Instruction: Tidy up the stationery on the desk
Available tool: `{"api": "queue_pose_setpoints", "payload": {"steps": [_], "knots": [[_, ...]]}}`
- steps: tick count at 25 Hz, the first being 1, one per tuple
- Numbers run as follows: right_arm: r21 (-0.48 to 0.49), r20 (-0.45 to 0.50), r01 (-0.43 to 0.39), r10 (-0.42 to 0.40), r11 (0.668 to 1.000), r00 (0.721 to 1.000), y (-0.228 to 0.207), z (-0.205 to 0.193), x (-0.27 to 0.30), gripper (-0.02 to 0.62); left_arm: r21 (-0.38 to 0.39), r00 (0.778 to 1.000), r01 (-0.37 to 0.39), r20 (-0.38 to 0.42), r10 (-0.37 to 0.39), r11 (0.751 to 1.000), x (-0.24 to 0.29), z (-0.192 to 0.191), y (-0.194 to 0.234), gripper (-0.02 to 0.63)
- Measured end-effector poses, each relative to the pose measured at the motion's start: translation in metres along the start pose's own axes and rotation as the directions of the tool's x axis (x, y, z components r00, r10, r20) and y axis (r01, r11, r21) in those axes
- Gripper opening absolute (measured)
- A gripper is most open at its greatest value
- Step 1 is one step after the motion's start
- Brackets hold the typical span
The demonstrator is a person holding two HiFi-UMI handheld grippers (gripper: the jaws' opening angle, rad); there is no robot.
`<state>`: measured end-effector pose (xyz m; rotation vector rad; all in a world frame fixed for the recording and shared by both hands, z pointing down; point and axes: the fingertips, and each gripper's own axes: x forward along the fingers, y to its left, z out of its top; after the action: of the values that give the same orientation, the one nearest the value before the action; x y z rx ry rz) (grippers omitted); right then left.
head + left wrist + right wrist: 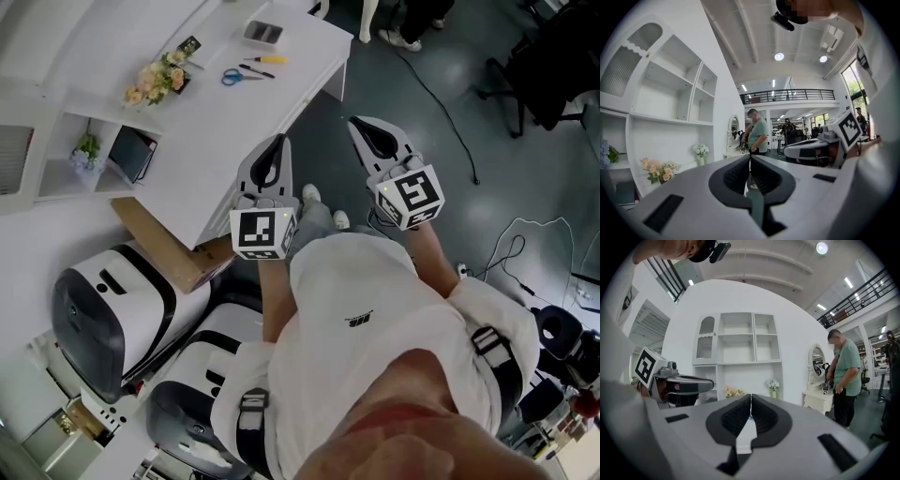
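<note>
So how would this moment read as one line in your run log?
left tool: shut, empty | right tool: shut, empty | both: held in air beside desk | scissors: lying on desk

The white desk (234,122) lies ahead and to the left of the left gripper (278,142); seen from above, its edge runs past that gripper's tip. Well ahead of the gripper lie blue-handled scissors (234,76), a black pen (255,70), a yellow pen-like item (267,59) and, farthest off, a grey box (263,33). Further left are a bouquet (157,80) and a small card (188,45).
</note>
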<state>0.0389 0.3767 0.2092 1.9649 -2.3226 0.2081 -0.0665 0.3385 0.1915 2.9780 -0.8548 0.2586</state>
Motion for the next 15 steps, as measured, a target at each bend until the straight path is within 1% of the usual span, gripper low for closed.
{"api": "queue_pose_setpoints", "payload": {"steps": [8, 15], "knots": [[-0.004, 0.003, 0.004, -0.004, 1.0, 1.0, -0.025, 0.003, 0.037, -0.003, 0.002, 1.0, 0.002, 0.004, -0.002, 1.0, 0.039, 0.0, 0.026, 0.0], [-0.005, -0.01, 0.003, -0.003, 1.0, 1.0, -0.051, 0.003, 0.084, -0.003, -0.011, 1.0, 0.005, -0.001, -0.005, 1.0, 0.083, -0.003, 0.058, 0.0]]}}
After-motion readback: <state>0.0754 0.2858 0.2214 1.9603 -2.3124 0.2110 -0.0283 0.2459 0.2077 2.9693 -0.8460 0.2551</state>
